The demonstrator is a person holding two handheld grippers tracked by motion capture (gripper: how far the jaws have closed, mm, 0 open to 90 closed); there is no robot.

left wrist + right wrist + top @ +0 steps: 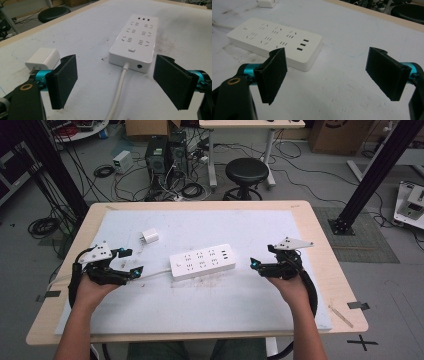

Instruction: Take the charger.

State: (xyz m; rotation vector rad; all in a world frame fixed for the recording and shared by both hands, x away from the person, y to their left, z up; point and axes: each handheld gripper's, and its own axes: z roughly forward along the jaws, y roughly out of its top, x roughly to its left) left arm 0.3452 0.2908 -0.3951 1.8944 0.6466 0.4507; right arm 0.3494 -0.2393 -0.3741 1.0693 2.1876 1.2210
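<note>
A white power strip (202, 261) (135, 42) (275, 41) lies flat in the middle of the white mat, its cord (118, 91) running off toward the left. A small white plug adapter (149, 237) (43, 58) (267, 3) rests behind and left of it. My left gripper (131, 261) (115, 83) hovers left of the strip's cord end, open, with nothing but the cord below its jaws. My right gripper (261, 257) (332, 76) stands open just right of the strip's USB end, holding nothing.
The white mat (200, 307) covers a wooden table (330, 270). A black stool (246, 172), computer towers (165, 155) and loose cables sit on the floor beyond the far edge. Black frame posts (372, 170) stand at both sides.
</note>
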